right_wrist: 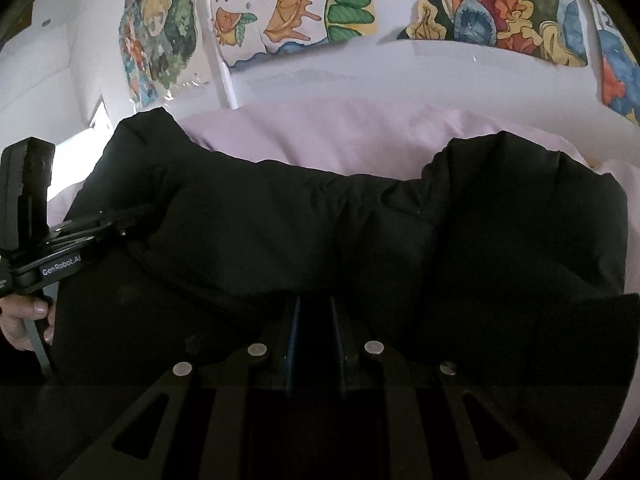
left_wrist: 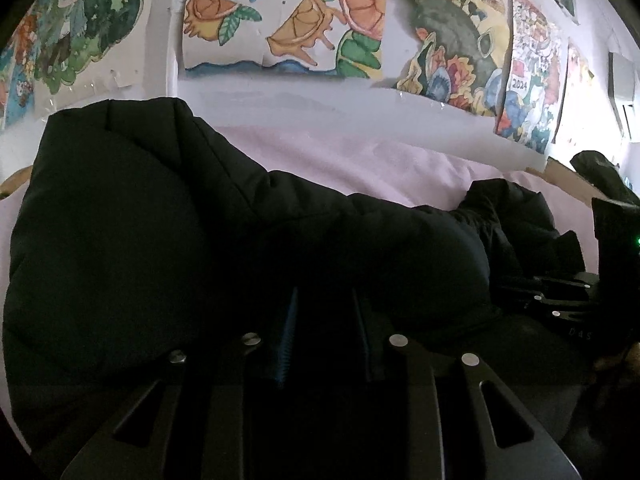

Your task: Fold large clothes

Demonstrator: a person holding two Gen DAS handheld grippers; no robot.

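While both grippers press into it, the black padded jacket (right_wrist: 320,216) lies bunched across the pink bedsheet (right_wrist: 340,140), near the bed's front edge, its puffy folds rising toward the wall end. The left gripper (left_wrist: 324,320) has its fingers drawn close with dark fabric pinched between them. The right gripper (right_wrist: 316,332) likewise sits narrow, clamped on a fold of the jacket. A bare hand (right_wrist: 24,320) grips the left tool's handle. Colourful paintings (left_wrist: 288,20) hang on the white wall behind the bed.
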